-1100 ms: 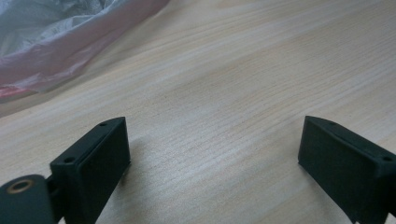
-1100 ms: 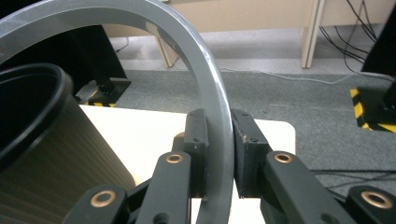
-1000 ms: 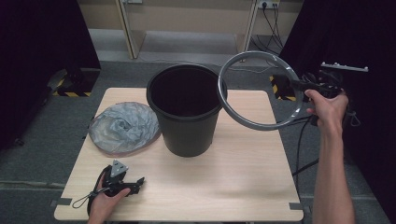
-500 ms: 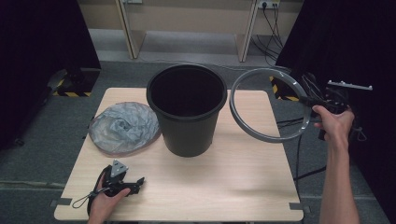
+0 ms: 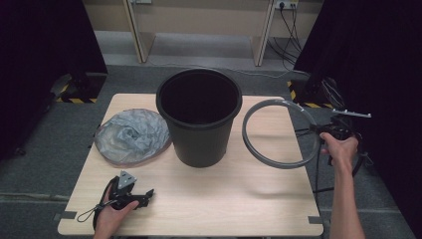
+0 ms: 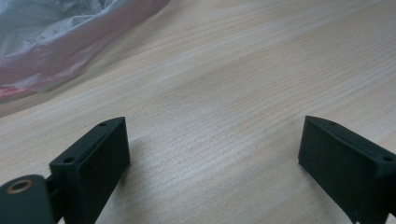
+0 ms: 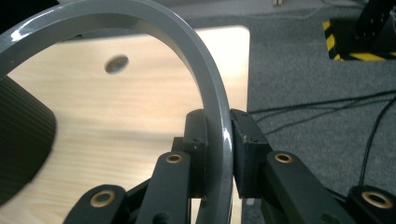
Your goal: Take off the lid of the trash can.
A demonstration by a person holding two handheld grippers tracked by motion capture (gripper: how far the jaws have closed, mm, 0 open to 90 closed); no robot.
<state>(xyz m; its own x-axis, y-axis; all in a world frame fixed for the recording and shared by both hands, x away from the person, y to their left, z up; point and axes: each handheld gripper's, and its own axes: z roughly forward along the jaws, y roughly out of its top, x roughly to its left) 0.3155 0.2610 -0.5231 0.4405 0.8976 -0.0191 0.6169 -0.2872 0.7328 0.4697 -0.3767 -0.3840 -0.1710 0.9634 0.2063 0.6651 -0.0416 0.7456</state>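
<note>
Right gripper view shows my right claw (image 7: 219, 154) clamped on the grey plastic ring (image 7: 205, 84), both black pads pressed flat against its band, one on the inner face and one on the outer. Outward from there, the ring arcs up and away to eleven o'clock over the pale wooden table (image 7: 140, 93), with the ribbed wall of the black plastic bucket (image 7: 23, 154) at nine o'clock.

From the high view, the ring (image 5: 278, 134) hangs tilted above the table's right part, at three o'clock of the bucket (image 5: 199, 117) and apart from it. I judge the ring is lifted off and on its way to be set down; the crumpled translucent grey plastic bag (image 5: 132, 135) lies at nine o'clock of the bucket, outside it. What is left seems to be resting the ring and dealing with the bag.

My right forearm reaches in from six o'clock, wrist level, right claw (image 5: 318, 130) pointing toward nine. My left claw (image 5: 144, 195) rests on the table near its front edge, jaws wide apart with nothing between them.
</note>
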